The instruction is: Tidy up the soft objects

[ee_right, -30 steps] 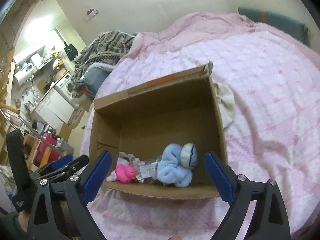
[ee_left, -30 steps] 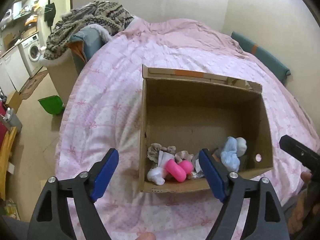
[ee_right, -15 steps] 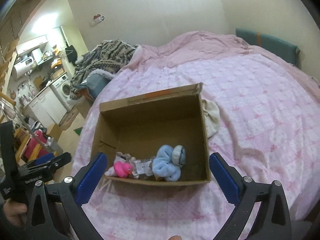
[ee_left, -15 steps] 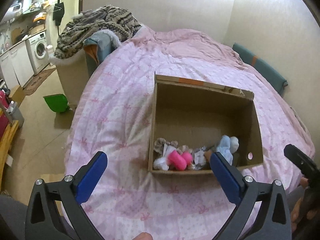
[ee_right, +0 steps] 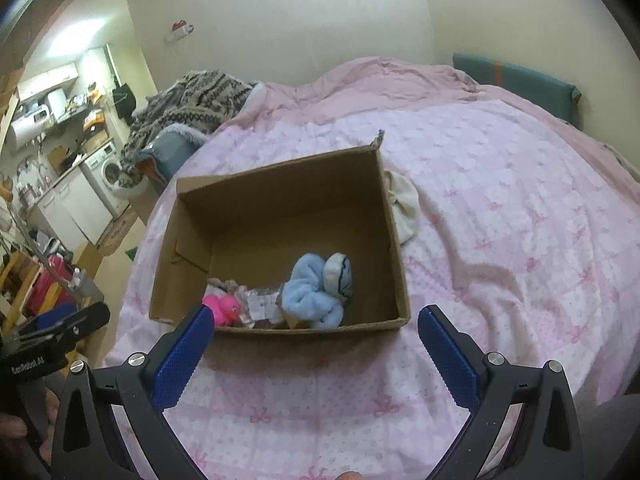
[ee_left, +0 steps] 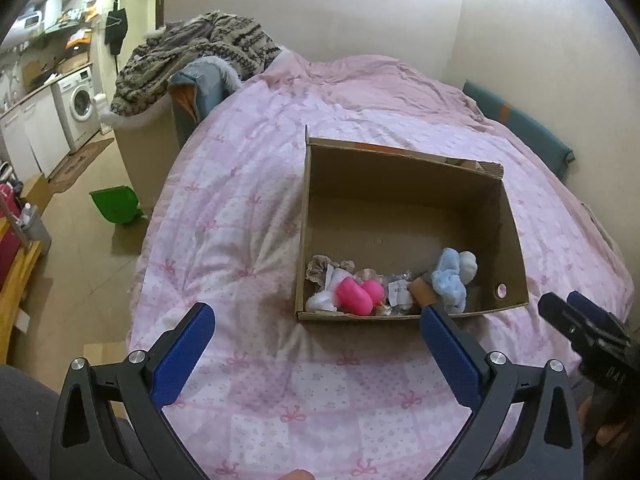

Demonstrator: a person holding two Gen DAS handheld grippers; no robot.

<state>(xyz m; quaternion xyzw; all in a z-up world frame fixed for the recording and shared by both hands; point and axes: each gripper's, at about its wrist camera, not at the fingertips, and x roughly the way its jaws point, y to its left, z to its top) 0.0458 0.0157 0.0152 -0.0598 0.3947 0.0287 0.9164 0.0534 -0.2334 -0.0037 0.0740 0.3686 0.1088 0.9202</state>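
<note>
An open cardboard box (ee_left: 404,196) (ee_right: 280,204) sits on the pink bedspread. Along its near wall lie a pink rubber duck (ee_left: 354,295) (ee_right: 222,307), a light blue plush toy (ee_left: 452,278) (ee_right: 312,292), a beige scrunchie (ee_left: 318,272) and a small clear packet (ee_right: 262,304). My left gripper (ee_left: 316,336) hangs open over the bedspread just short of the box, with nothing between its fingers. My right gripper (ee_right: 312,340) is open too, empty, in front of the box's near wall. A cream cloth (ee_right: 404,208) lies against the box's right side.
The bed (ee_left: 248,184) drops off to a floor on the left, where a green dustpan (ee_left: 116,204) and a chair piled with knitted clothes (ee_left: 192,60) stand. A washing machine (ee_left: 78,100) is farther back. A teal cushion (ee_right: 516,80) lines the far wall.
Both grippers have drawn back from the box, which now looks smaller and farther. The left jaws widened early on and stand wide. The box's contents have not moved.
</note>
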